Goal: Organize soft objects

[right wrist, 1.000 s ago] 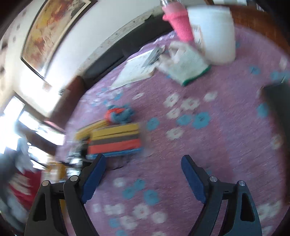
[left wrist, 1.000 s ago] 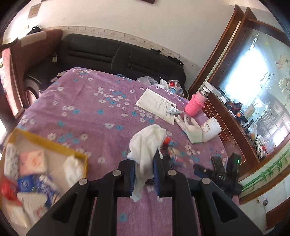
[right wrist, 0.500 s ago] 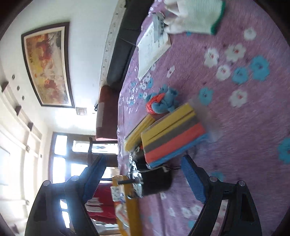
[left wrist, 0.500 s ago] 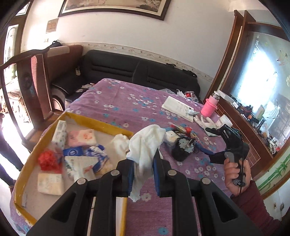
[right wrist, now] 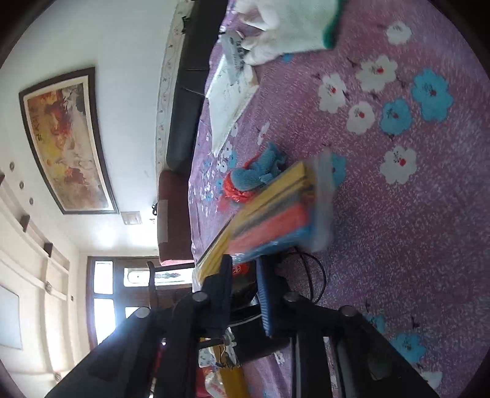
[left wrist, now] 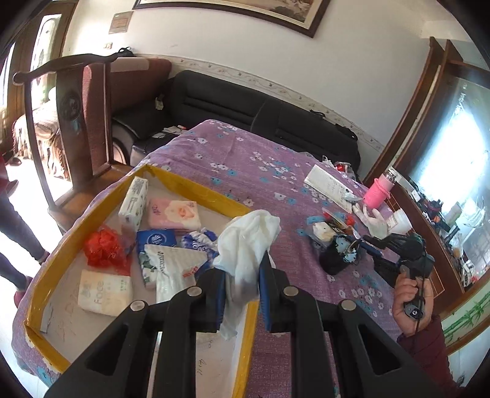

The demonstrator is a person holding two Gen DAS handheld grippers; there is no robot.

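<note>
My left gripper (left wrist: 242, 269) is shut on a crumpled white cloth (left wrist: 245, 238). It hangs over the near right corner of a yellow-rimmed tray (left wrist: 196, 186) holding several tissue packs and a red mesh ball. In the left wrist view my right gripper (left wrist: 364, 245), held by a hand in a dark red sleeve, reaches a black object (left wrist: 332, 263) on the purple flowered tablecloth. In the right wrist view the right gripper (right wrist: 243, 269) is rolled onto its side. Its jaws are closing to a narrow gap with the black object (right wrist: 242, 287) between them.
Just beyond the right gripper lie a striped pack of coloured sponges (right wrist: 275, 214), a blue knitted piece (right wrist: 260, 174), a white glove (right wrist: 291, 27) and a paper sheet (right wrist: 229, 101). A pink bottle (left wrist: 376, 193) stands at the table's far right. A wooden chair and black sofa stand behind.
My left gripper carried the white cloth leftward until the tray lies under it. The right gripper rolled sideways, dipped to the black object, and its jaws went from wide apart to nearly together.
</note>
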